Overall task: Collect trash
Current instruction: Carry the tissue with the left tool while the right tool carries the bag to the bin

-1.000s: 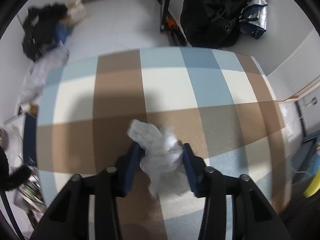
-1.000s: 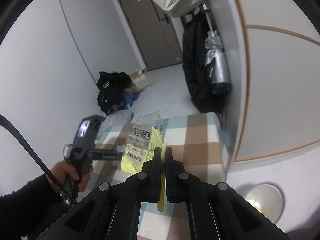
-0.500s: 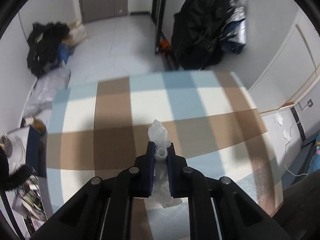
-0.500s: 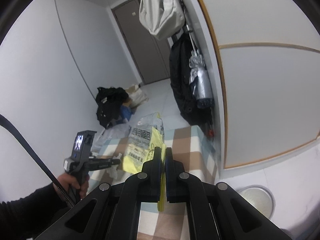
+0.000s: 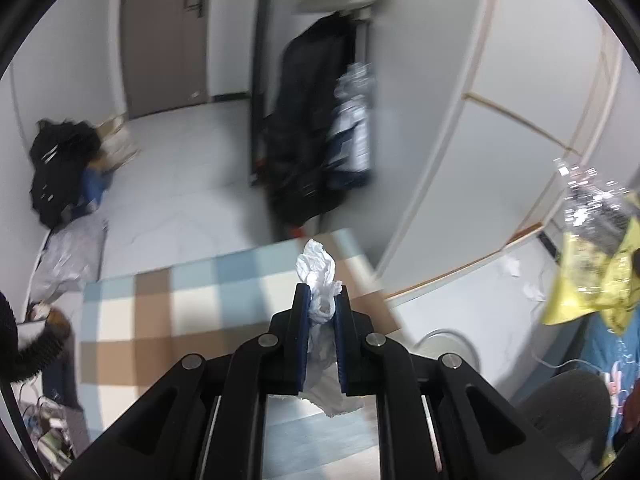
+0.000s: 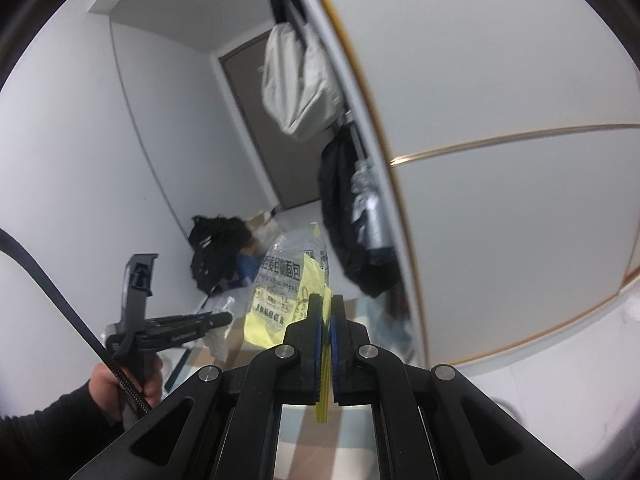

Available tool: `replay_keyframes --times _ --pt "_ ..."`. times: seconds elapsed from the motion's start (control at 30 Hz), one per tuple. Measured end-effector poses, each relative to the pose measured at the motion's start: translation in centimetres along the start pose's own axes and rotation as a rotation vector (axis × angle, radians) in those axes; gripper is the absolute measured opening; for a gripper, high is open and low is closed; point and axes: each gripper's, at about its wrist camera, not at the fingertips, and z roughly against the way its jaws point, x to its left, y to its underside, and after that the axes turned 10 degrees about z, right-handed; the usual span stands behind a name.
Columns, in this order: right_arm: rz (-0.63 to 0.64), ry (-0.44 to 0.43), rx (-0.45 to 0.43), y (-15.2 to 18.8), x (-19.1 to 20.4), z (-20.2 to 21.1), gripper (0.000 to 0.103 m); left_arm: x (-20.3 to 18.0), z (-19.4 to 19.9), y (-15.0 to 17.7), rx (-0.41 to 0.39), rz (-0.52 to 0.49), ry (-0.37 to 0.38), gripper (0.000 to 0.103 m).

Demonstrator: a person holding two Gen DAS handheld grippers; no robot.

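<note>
Yellow bag [image 5: 592,264] cut off by right edge, blurred

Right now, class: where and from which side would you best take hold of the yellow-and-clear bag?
Probably the bag's flat yellow lower edge, approached edge-on from below, as the right claw does: the thin film there fits between closed pads.

left gripper [image 5: 322,300]: was wide open around the crumpled tissue [image 5: 316,276] a second ago, now clamped on it
tissue: lifted off the checkered cloth [image 5: 160,312], held in the air above it
left view: tilted up; door and hanging coats fill the frame, yellow bag [image 5: 592,276] now at right edge
right gripper [image 6: 325,308]: raised and tilted up, more wall and ceiling visible
</note>
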Motion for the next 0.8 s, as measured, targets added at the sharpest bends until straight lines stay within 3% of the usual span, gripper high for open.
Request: replay_keyframes --times 0.43,0.63,0.8 --pt "-0.117 0.168 -0.033 1.6 -8.3 5.5 0.003 -11.6 -1.9 -0.1 0.025 -0.139 0.191 0.007" --pt "-0.175 0.234 -0.008 3.4 -12.3 6.3 0.003 -15.4 -4.7 1.0 0.09 -0.165 0.257 0.007" --pt "-0.236 0.281 0.04 5.9 -15.6 5.7 0.003 -17.8 -8.7 3.0 0.203 -0.164 0.31 0.007"
